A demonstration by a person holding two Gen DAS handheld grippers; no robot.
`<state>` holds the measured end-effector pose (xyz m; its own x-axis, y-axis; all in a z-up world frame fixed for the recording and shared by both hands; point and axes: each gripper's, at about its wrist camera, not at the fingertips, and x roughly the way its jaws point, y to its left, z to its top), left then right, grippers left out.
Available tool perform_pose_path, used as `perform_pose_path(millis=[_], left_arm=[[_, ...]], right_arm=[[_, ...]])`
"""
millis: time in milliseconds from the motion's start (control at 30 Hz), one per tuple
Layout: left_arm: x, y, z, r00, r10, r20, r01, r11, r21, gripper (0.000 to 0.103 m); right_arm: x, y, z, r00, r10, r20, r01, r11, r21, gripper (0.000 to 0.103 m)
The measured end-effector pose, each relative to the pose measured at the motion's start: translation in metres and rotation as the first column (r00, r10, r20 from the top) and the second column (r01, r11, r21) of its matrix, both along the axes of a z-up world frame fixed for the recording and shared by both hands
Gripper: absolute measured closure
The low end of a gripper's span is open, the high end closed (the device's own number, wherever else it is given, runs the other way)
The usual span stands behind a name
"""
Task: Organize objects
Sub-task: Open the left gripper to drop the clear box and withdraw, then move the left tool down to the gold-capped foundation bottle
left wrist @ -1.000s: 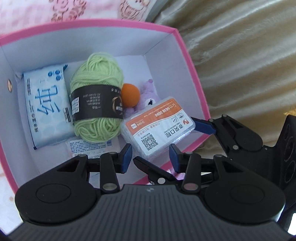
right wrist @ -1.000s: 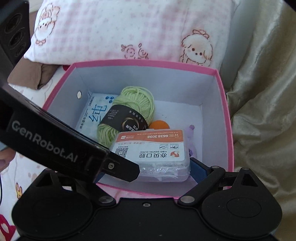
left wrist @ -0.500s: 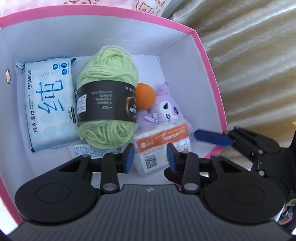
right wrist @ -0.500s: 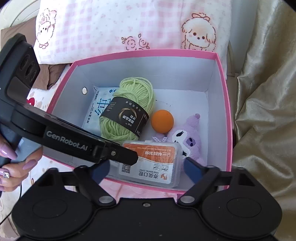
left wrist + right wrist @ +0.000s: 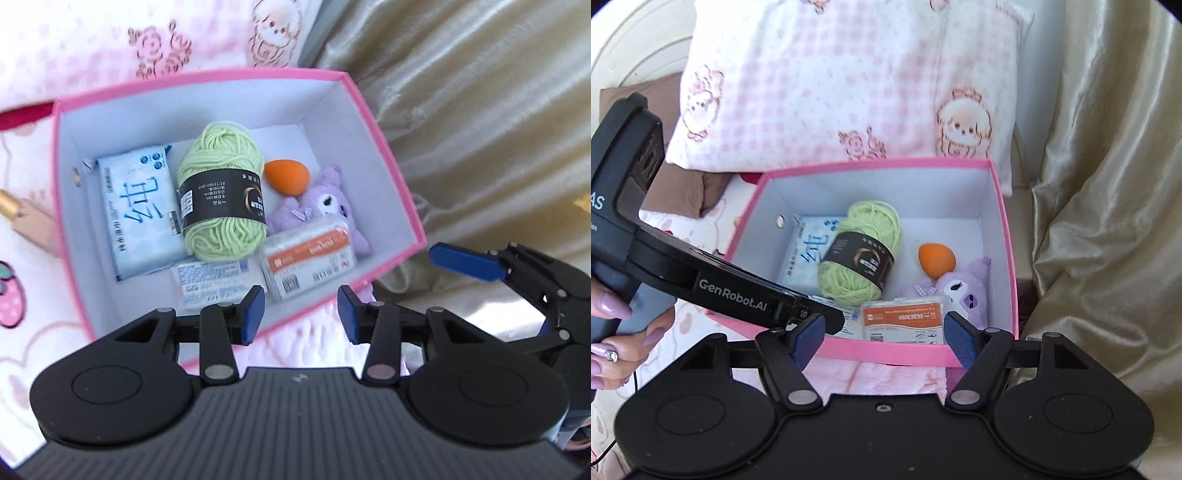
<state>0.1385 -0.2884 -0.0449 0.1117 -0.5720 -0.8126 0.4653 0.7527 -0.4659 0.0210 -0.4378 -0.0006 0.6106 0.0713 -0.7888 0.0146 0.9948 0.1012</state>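
Note:
A pink box (image 5: pixel 384 147) (image 5: pixel 886 349) with white inner walls stands on a pink blanket. In it lie a green yarn ball (image 5: pixel 221 195) (image 5: pixel 860 254), a blue wipes pack (image 5: pixel 138 210), an orange sponge egg (image 5: pixel 286 176), a purple plush (image 5: pixel 325 199) and a clear case with an orange label (image 5: pixel 308 254) (image 5: pixel 901 319) at the near wall. My left gripper (image 5: pixel 301 312) hovers above the box's near edge, its jaws opening with nothing between them. My right gripper (image 5: pixel 884 336) hangs beside it, open and empty.
A pink checked pillow (image 5: pixel 849 81) leans behind the box. Beige satin fabric (image 5: pixel 1108 184) drapes along the right. A gold and pink object (image 5: pixel 22 218) lies left of the box. A person's hand (image 5: pixel 613 332) holds the left gripper's handle.
The clear case has left the right gripper's fingers and now lies in the box. Both grippers have drawn up and back from the box, and more of the pillow shows.

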Motion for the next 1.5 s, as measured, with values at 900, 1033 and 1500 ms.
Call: perform_pose_path(millis=[900,1033,1500], left_arm=[[-0.063,0.164,0.129,0.98,0.02,0.198,-0.045,0.992,0.122,0.044],[-0.053,0.183,0.121,0.978,0.048,0.204,-0.07,0.993,0.098,0.042],[0.021,0.217,0.047,0.96,0.194,0.201,-0.178,0.98,-0.094,0.039]], right_arm=[[-0.067,0.13,0.09,0.959,0.212,0.189,-0.208,0.977,-0.042,0.021],[-0.053,0.155,0.077,0.944,0.26,0.201,-0.253,0.965,-0.062,0.021],[0.034,0.226,-0.007,0.87,0.456,0.187,-0.41,0.88,-0.24,0.028]])
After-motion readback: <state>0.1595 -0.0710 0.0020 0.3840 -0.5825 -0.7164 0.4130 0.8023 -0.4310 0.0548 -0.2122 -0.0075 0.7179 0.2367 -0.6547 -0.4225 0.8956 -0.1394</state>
